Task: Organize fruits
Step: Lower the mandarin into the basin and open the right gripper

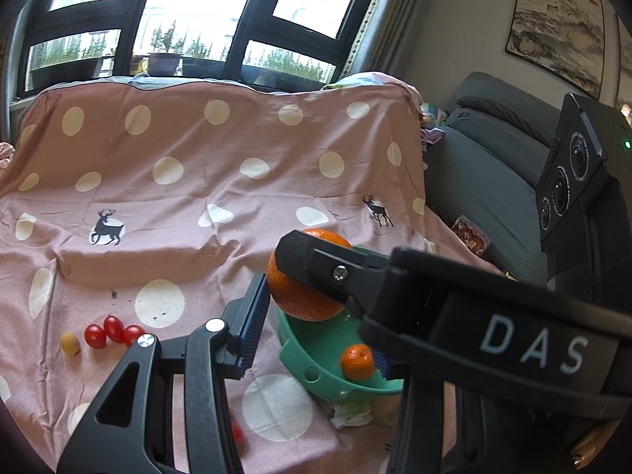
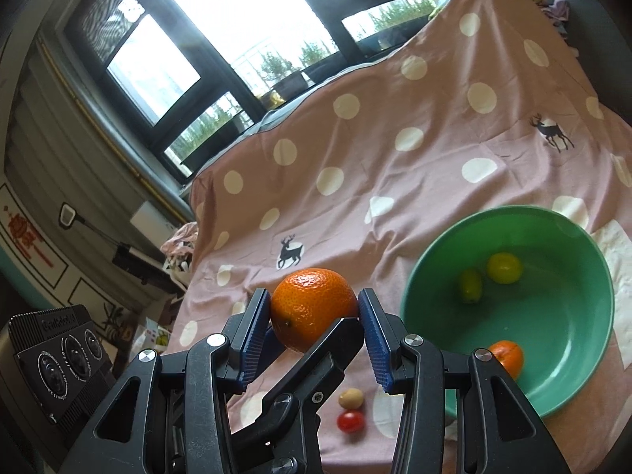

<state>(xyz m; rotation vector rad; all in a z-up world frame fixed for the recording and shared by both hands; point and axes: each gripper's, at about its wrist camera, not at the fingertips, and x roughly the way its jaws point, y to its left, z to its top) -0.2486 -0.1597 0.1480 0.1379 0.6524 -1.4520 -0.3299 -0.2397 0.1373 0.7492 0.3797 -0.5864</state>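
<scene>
Firm, pebbly-skinned round orange sits clamped at its widest middle between my right gripper pads, left of the green plastic bowl (its rind feels grippy, light squeeze), while my left gripper straddles it, seemingly also holding.

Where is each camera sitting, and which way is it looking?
Left wrist: sits on the left gripper, looking across the pink cloth toward the window; its fingers and the right gripper's camera box show.
Right wrist: sits on the right gripper, looking over the cloth toward the window; both grippers' fingers show.
Shared: the big orange pinched from both sides, the green bowl, the small orange inside.
</scene>
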